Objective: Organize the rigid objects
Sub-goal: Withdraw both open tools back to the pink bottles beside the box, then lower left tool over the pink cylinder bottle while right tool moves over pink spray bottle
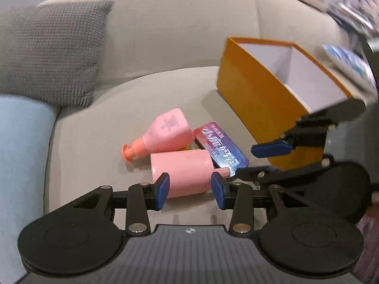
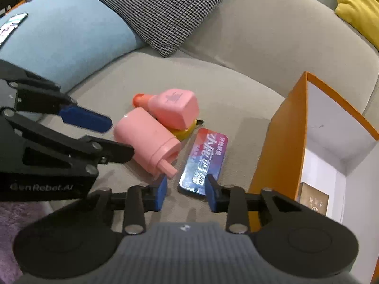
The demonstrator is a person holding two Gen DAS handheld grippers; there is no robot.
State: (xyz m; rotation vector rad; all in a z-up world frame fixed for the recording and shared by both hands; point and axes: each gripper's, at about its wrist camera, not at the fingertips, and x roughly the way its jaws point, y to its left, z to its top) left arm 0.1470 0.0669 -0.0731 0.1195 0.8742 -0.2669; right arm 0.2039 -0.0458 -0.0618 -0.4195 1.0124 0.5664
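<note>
A pink cylindrical bottle (image 1: 181, 171) (image 2: 146, 139) lies on the sofa seat. A pink square bottle with an orange cap (image 1: 165, 133) (image 2: 175, 107) lies behind it, over a yellow object (image 2: 187, 131). A flat blue-purple box (image 1: 221, 148) (image 2: 205, 159) lies beside them. My left gripper (image 1: 190, 190) is open, its pads on either side of the cylindrical bottle's near end. My right gripper (image 2: 185, 189) is open at the near end of the flat box. An open orange box (image 1: 267, 94) (image 2: 286, 137) stands to the right.
The grey sofa seat (image 1: 99, 146) carries a grey patterned cushion (image 1: 49, 52) (image 2: 163, 9) and a light blue cushion (image 2: 61, 40) at the left. A yellow cushion (image 2: 355, 7) sits at the far right. A small brown box (image 2: 313, 200) lies inside the orange box.
</note>
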